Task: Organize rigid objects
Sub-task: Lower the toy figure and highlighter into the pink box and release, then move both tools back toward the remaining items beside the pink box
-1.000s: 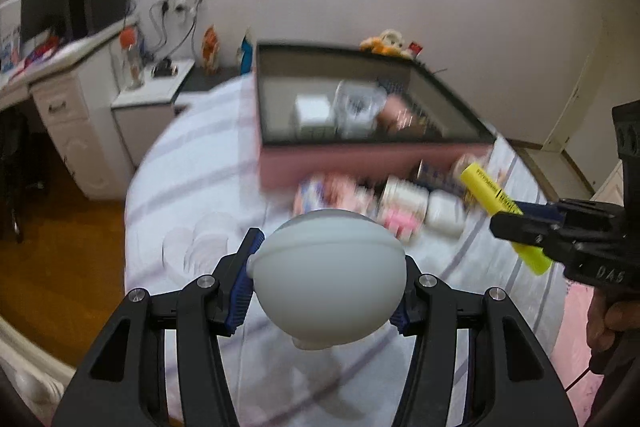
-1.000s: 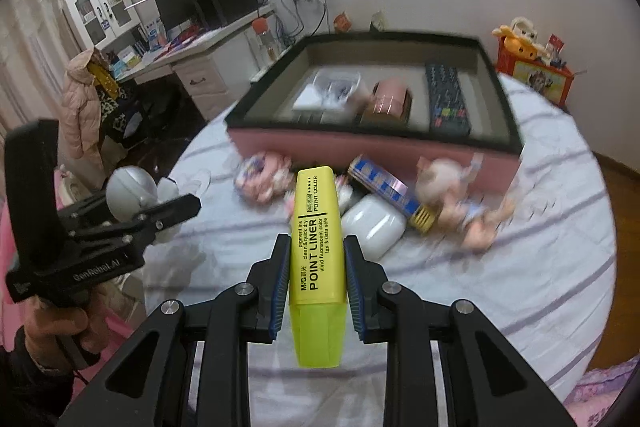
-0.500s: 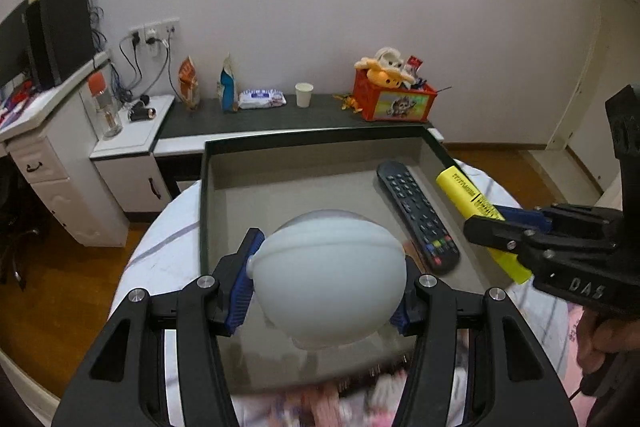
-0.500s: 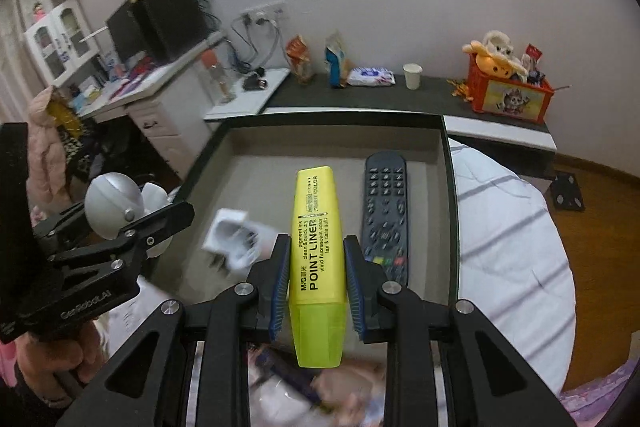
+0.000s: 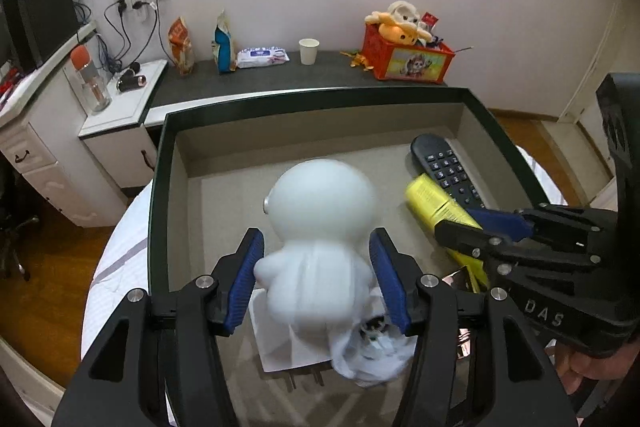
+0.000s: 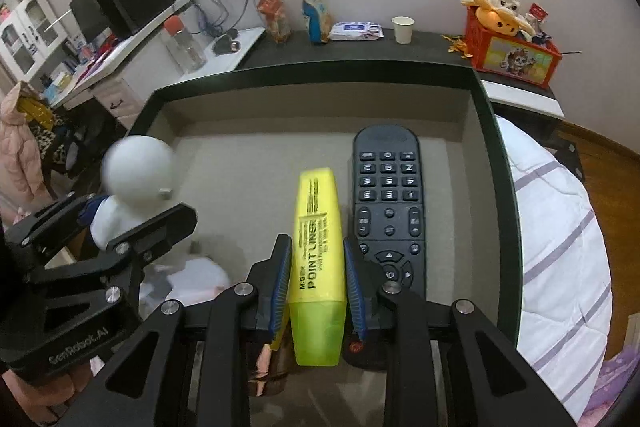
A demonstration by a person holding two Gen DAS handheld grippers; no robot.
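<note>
A white round-headed figurine [image 5: 320,211] sits between the blue pads of my left gripper [image 5: 316,243], over the grey floor of the dark-rimmed box [image 5: 320,91]. The jaws are opening and the pads stand just off its body. My right gripper [image 6: 316,243] is shut on a yellow highlighter [image 6: 318,227], held low inside the box beside a black remote [image 6: 388,195]. The left wrist view shows the highlighter [image 5: 432,203] and the right gripper [image 5: 460,223] at the right. The right wrist view shows the figurine [image 6: 138,175] at the left.
A white packet and crumpled plastic [image 5: 360,355] lie in the box under the figurine. A shiny pink item [image 6: 260,363] lies below the highlighter. Behind the box a dark shelf holds a paper cup [image 6: 402,29] and a red toy crate [image 6: 512,53]. Striped cloth [image 6: 560,227] lies at the right.
Both grippers moved forward from above the clutter on the table to inside the box. The left jaws widened and the figurine slid forward between them. The highlighter stays gripped.
</note>
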